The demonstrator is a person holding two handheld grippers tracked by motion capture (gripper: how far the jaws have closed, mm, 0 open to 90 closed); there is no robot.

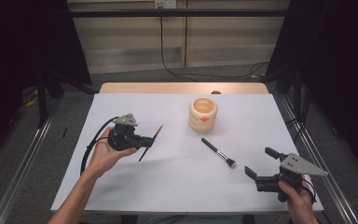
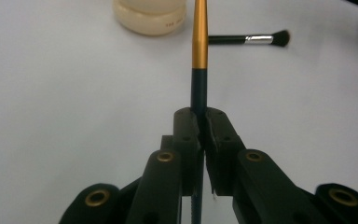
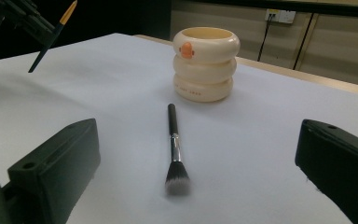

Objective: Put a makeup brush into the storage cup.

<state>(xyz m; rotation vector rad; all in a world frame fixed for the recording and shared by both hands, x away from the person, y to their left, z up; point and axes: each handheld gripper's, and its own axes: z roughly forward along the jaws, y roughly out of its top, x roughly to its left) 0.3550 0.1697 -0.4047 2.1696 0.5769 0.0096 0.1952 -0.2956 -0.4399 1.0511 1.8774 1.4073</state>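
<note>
Left gripper [image 1: 142,140] clamps thin brush [image 1: 150,142] mid-handle above sheet [image 1: 168,177], well left of cup [image 1: 203,114]; right gripper [image 1: 261,164] idles wide open; carry it over the cup mouth, tip upright, then release.

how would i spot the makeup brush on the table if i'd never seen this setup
Start at the cream ringed cup on the white table. Just in front of it, toward the person, the makeup brush lies flat and free. It has a black handle, silver collar and bushy tip, whereas the thin gold-ended brush is clamped in the left gripper.
</note>
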